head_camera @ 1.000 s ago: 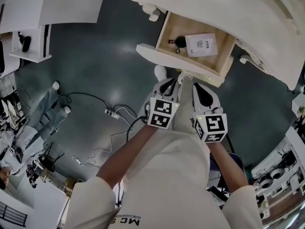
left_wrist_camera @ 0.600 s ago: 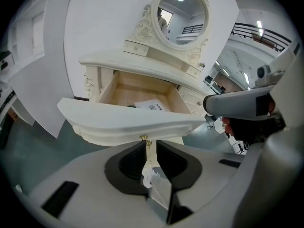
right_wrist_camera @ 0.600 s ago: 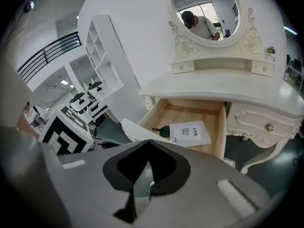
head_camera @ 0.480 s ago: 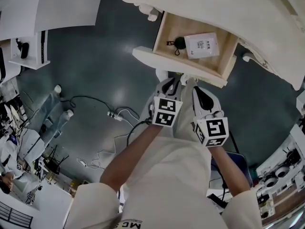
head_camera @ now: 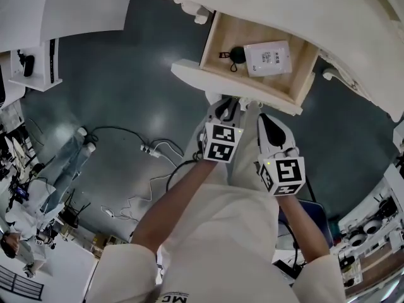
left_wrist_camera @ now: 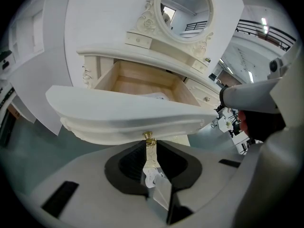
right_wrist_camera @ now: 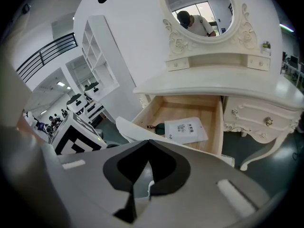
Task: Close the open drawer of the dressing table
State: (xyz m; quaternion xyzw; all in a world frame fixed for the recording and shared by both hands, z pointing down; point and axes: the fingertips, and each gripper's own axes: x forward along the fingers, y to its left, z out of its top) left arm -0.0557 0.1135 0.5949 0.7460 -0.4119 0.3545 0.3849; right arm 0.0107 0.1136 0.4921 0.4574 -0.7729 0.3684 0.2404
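Observation:
The dressing table (head_camera: 297,5) has its wooden drawer (head_camera: 218,40) pulled out, holding a white packet (head_camera: 268,57) and a small black item (head_camera: 237,54). Its curved white front (left_wrist_camera: 128,113) carries a gold pull (left_wrist_camera: 148,137) at the lower middle. My left gripper (left_wrist_camera: 151,148) sits right under that front, jaws a narrow slit apart, and the pull hangs in the slit. Just beside it on the right, my right gripper (head_camera: 268,120) hovers short of the drawer front, shut on nothing. In the right gripper view the drawer (right_wrist_camera: 183,110) lies open ahead of that gripper (right_wrist_camera: 148,161).
An oval mirror (right_wrist_camera: 199,11) tops the table, with small drawers (right_wrist_camera: 263,120) and a curved leg (right_wrist_camera: 261,156) to the right. Cables and a power strip (head_camera: 148,149) lie on the dark floor at left. White shelving (head_camera: 38,62) stands at far left.
My left gripper has sunk a little and come in under the drawer front at its pull. The right gripper has hardly shifted. The drawer stands as far out as before.

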